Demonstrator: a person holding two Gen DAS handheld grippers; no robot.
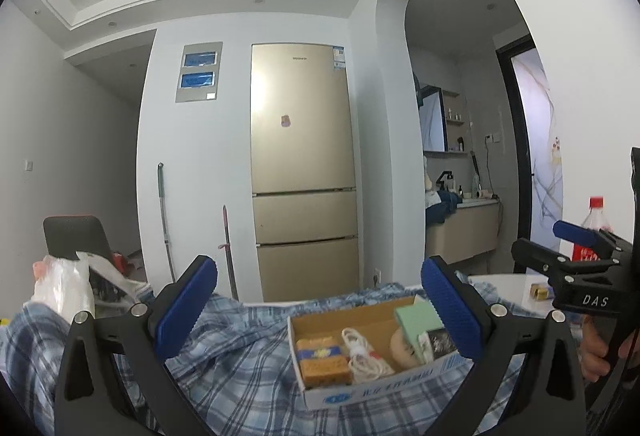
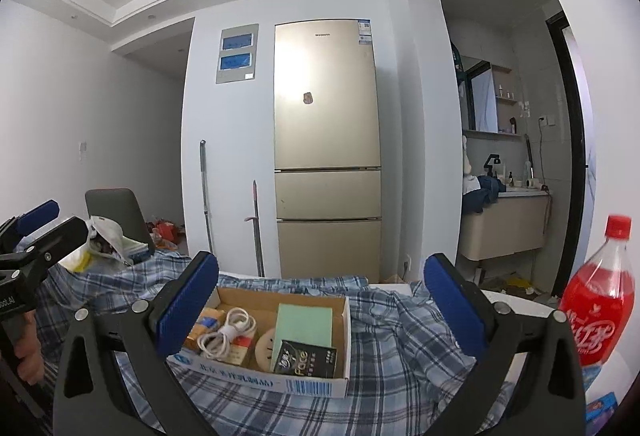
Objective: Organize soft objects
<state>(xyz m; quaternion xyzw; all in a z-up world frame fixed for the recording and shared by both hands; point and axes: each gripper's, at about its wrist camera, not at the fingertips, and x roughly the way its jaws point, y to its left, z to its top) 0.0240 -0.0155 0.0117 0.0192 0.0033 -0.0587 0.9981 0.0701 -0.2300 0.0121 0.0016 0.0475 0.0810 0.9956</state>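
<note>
Grippers, left (image 1: 318, 310) and right (image 2: 320, 306), gape empty; box (image 2: 280, 382) partly hidden.

Cola bottle (image 1: 591, 236) half hidden behind right gripper (image 1: 576, 236); box (image 2: 264, 376) label text too blurred to read.

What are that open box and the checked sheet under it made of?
The box looks like corrugated cardboard: matte brown inside, white printed outer face, folded flaps. The checked sheet seems a woven fabric, probably cotton: blue and white plaid, soft wrinkles and folds, no shine.
</note>
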